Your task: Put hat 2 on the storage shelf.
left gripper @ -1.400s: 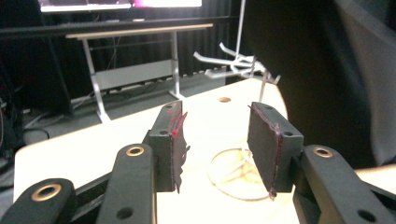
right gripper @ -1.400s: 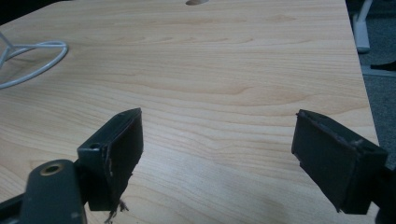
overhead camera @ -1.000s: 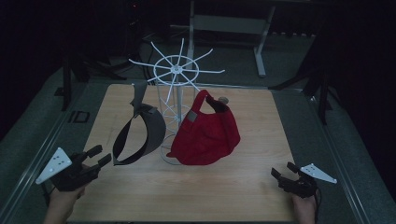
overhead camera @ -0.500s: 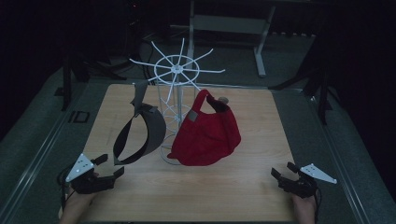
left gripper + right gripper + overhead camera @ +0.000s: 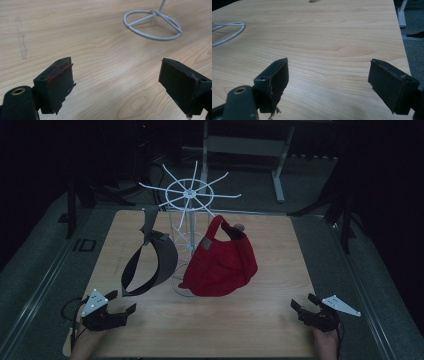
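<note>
From the high view, a white wire rack (image 5: 189, 227) stands in the middle of the wooden table (image 5: 270, 255), with a red cap (image 5: 222, 262) hanging on its right side and a dark visor (image 5: 150, 262) on its left, while the left gripper (image 5: 120, 306) and the right gripper (image 5: 303, 306) sit at the near corners. In the left gripper view, the left gripper (image 5: 116, 77) has its jaws wide apart and holds nothing, and the rack's round wire foot (image 5: 153, 25) rests on the wood ahead. In the right gripper view, the right gripper (image 5: 328, 75) is also wide open and empty over bare wood, with the wire foot (image 5: 227, 32) far off at the left edge.
</note>
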Motion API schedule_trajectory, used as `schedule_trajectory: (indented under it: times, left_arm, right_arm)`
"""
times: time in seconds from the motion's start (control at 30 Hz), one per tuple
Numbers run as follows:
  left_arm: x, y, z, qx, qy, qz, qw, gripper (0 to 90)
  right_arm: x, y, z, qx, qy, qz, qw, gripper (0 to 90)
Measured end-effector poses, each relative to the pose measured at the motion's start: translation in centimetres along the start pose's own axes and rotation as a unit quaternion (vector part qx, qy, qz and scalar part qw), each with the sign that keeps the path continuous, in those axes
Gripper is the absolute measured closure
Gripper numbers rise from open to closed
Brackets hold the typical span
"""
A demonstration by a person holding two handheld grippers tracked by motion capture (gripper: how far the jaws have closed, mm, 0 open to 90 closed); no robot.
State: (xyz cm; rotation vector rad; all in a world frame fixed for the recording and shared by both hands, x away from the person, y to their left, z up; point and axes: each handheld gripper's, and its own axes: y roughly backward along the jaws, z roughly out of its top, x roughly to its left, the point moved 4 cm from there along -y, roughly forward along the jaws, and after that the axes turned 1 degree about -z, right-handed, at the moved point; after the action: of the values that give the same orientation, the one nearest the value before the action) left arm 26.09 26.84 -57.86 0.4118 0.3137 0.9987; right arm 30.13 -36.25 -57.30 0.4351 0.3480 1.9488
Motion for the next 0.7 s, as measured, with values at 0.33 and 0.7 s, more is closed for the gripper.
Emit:
schedule_trajectory:
  times: [0.33, 0.7]
  left_arm:
    - [-0.54, -0.08, -0.13, 0.006, -0.008, 0.006, 0.9999, 12.9]
    - [-0.49, -0.01, -0.41, 0.008, -0.005, 0.013, 0.9999, 12.9]
  right_arm:
    - [-0.01, -0.06, 0.00, 0.004, -0.001, -0.007, 1.0000, 16.6]
    - [0.20, -0.26, -0.02, 0.013, 0.011, -0.027, 0.9995, 18.6]
